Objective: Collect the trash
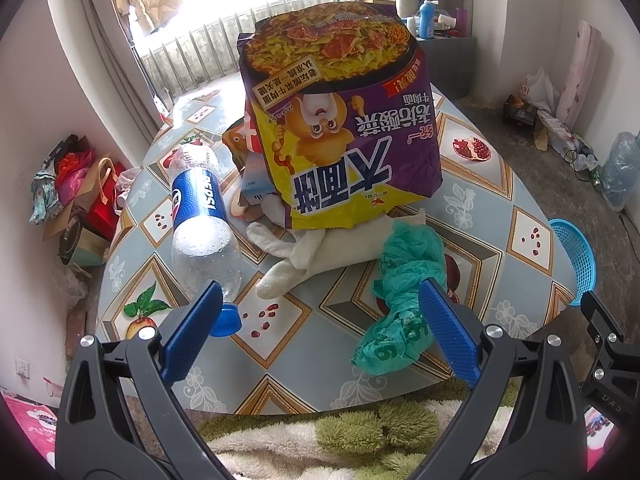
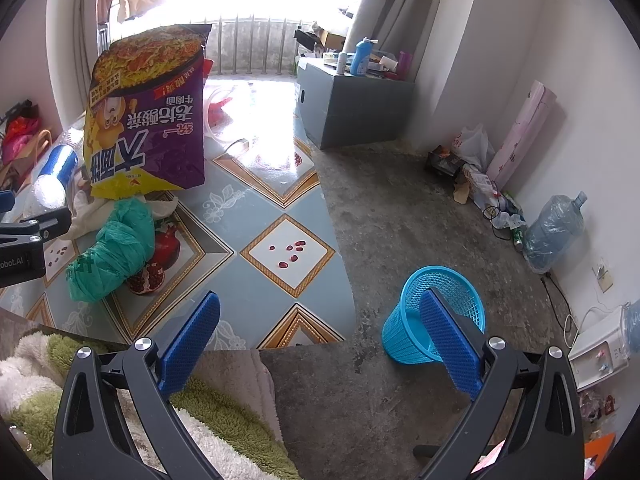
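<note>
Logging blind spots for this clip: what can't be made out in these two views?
- Left wrist view: items under the noodle bag are mostly covered by it; only scraps show.
- Left wrist view: the blue basket is half hidden behind the table edge.
- Right wrist view: the Pepsi bottle is largely hidden by the bag.
- Right wrist view: the window is overexposed.

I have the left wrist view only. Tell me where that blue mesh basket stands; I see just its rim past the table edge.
Observer: The blue plastic mesh basket stands upright on the bare concrete floor, apart from the patterned table.
Operator: Report the right gripper.
Observer: The right gripper has its jaws wide open with nothing between them.
Operator: Check the basket's inside.
Observer: What shows of it looks empty; the gripper hides part.
</note>
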The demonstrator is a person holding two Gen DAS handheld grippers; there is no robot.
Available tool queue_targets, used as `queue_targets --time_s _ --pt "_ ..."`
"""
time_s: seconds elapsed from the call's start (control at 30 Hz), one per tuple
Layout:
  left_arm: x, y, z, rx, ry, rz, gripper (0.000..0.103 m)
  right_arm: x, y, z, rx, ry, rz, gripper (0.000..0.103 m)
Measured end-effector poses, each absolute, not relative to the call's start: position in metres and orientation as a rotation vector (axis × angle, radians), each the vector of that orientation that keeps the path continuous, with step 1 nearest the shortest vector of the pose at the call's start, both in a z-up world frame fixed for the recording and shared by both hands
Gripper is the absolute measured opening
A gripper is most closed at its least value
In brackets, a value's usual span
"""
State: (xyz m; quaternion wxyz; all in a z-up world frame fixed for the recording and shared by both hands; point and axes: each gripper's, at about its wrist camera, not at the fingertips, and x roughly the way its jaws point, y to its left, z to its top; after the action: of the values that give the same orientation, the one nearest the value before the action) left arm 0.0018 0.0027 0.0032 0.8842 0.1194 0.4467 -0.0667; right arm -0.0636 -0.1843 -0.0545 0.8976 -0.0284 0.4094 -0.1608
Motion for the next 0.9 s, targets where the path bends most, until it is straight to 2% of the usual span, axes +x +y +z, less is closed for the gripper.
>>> queue_targets --time_s 0.47,0.9 --pt "0.002 0.011 0.005 0.214 0.905 -0.128 0.094 -0.062 -0.189 -0.056 -0.023 0.827 -0.331 0.097" --pt "0.033 0.080 0.034 0.116 0.769 -0.056 0.094 -0.024 -0.166 -0.030 0.024 0.630 -0.140 0.097"
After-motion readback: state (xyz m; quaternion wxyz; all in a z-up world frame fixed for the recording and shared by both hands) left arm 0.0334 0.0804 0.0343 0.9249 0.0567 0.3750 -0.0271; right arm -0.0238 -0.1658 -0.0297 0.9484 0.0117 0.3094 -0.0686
